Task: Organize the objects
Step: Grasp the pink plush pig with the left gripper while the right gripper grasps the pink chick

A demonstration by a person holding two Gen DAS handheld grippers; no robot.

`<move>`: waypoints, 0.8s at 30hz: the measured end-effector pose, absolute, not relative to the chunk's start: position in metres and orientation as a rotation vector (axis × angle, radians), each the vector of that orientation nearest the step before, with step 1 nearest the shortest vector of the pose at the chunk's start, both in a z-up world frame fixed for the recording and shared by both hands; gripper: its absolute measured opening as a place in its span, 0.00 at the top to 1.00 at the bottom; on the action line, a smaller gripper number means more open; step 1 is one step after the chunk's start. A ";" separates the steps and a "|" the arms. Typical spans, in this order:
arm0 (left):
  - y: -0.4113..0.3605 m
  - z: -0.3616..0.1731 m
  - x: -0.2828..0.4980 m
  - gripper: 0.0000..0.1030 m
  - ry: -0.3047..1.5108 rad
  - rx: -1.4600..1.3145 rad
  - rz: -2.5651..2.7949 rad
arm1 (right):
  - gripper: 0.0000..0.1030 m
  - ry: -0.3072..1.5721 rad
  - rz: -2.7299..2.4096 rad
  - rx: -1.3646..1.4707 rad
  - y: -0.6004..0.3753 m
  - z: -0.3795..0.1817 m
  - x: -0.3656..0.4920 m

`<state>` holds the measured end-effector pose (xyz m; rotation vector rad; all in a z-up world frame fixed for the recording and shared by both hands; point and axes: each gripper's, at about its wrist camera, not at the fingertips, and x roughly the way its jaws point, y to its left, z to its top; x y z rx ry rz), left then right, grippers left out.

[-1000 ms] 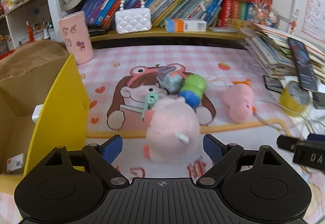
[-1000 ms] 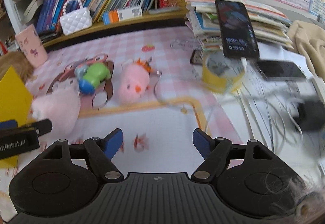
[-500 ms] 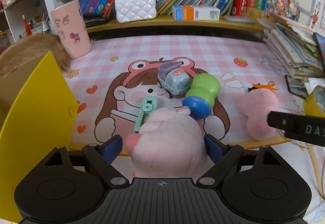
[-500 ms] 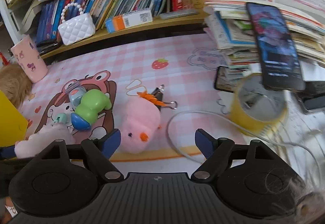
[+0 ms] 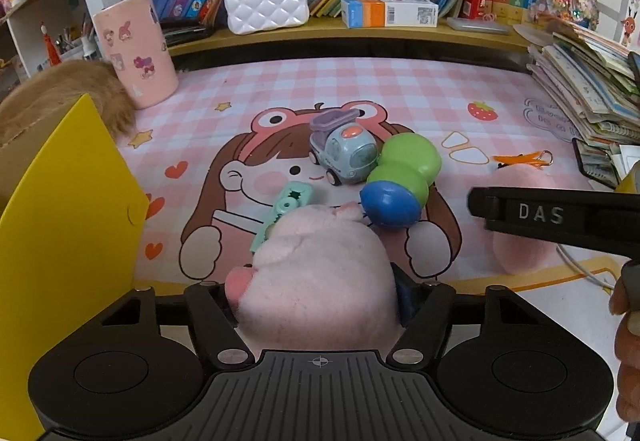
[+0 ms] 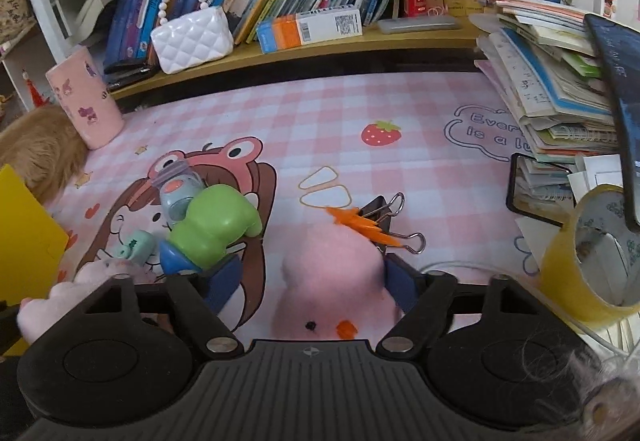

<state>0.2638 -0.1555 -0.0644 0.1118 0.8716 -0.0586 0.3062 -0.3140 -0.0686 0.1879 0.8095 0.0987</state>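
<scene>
1. While both sets of jaws had just been closing, the left gripper (image 5: 318,293) had a pale pink plush (image 5: 320,281) between its pads and looked clenched on it. The right gripper (image 6: 310,281) had closed on a second pink plush with an orange crest (image 6: 332,273), the right pad against its flank; the left pad's contact was harder to judge.

2. Soft stuffing could give way under the pads. A grip that only caught fur might slip once either toy was lifted.

3. A mint green tape dispenser (image 5: 282,213) lay just ahead of the left gripper, touching or tucked under the plush's far edge. It could be dragged along or flicked aside.

4. A green and blue plastic toy (image 6: 208,233) sat just to the left of the right gripper's left finger (image 6: 224,285), seemingly touching it. Raising that gripper might knock the toy into the small toy car (image 6: 178,193) beyond it.

5. Black binder clips (image 6: 384,217) lay just beyond the crested plush. The orange crest lay over them, so the clips might snag and come up too.

6. The two grippers worked close together; the right one crossed the left view at the right. A careless swing towards the yellow box flap (image 5: 60,209), at the left gripper's left, could make them collide.
</scene>
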 end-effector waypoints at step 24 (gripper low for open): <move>-0.121 -0.022 0.181 0.39 0.802 -0.066 -0.164 | 0.53 0.775 0.141 0.206 -0.309 -0.028 0.214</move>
